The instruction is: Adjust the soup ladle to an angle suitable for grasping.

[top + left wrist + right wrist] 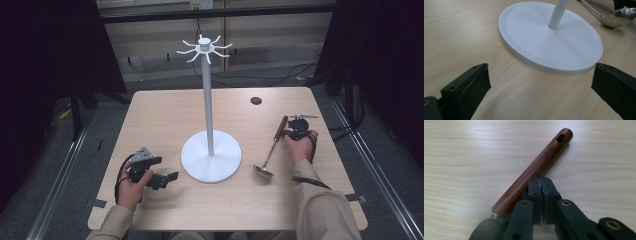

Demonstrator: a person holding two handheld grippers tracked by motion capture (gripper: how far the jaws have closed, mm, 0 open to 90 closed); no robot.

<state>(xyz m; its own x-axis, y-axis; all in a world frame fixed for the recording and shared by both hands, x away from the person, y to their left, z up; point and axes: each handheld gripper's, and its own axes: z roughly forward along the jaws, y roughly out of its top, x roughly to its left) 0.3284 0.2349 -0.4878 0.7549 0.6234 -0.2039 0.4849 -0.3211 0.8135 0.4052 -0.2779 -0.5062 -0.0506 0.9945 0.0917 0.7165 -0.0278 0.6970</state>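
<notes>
Pale wooden tabletop (165,107) with rounded corners, and a white stand (210,100) upright near its middle: a wide round base, a thin pole, curved hooks fanned out at the top. Left of that base, near the front edge, the left tongs (161,176) held low in the left hand (134,186), pointing toward the stand. In the left gripper view, left tongs (541,82) spread wide, bare wood between the black pads and the base rim (564,71) just ahead, not touching. Right of the stand, a ladle (271,149) flat on the wood, steel bowl toward the front and close to the base rim, dark wooden handle running back and rightward. Right tongs (288,131) in the right hand (301,144) at the handle end, well in from the right edge. In the right gripper view, right tongs (541,185) pressed together with nothing between the pads, lying just beside the ladle handle (536,168), whose far end has a hanging hole and the lettering SUPOR; touching or slightly apart, cannot tell. Small dark round disc (256,100) near the far edge, right of the pole. Broad open wood across the far left quarter and along the front edge between the two forearms.
</notes>
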